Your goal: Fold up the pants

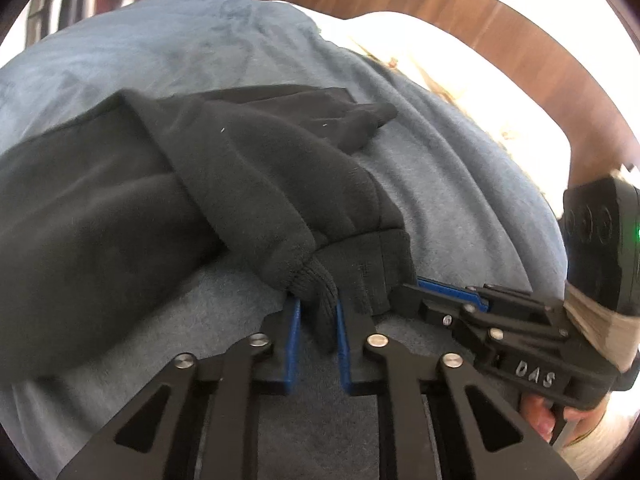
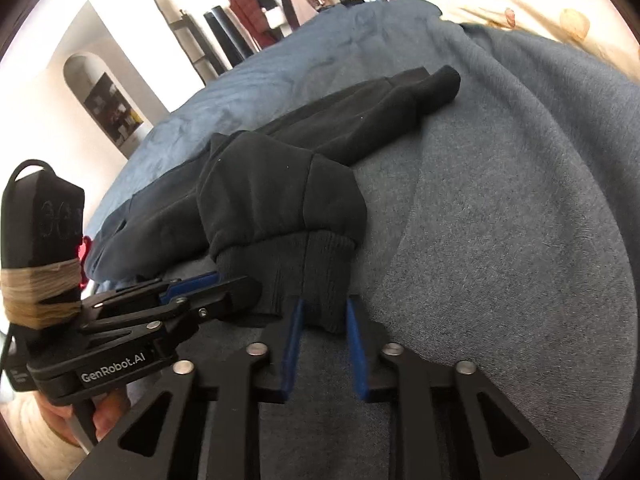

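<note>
Black fleece pants (image 1: 168,184) lie on a blue-grey blanket (image 1: 440,200), folded lengthwise with the leg ends doubled back toward me. My left gripper (image 1: 318,308) is shut on a ribbed ankle cuff (image 1: 316,284). My right gripper (image 2: 322,306) is shut on the other ribbed cuff (image 2: 320,264). The pants also show in the right wrist view (image 2: 280,184). Each gripper shows in the other's view, side by side: the right gripper (image 1: 436,292) and the left gripper (image 2: 208,284). Both cuffs are lifted slightly off the blanket.
The bed's blanket (image 2: 500,220) stretches ahead and to the right. A cream patterned pillow (image 2: 560,12) and a wooden headboard (image 1: 480,28) lie at the far right. Hanging clothes (image 2: 260,4) and a white wall stand beyond the bed.
</note>
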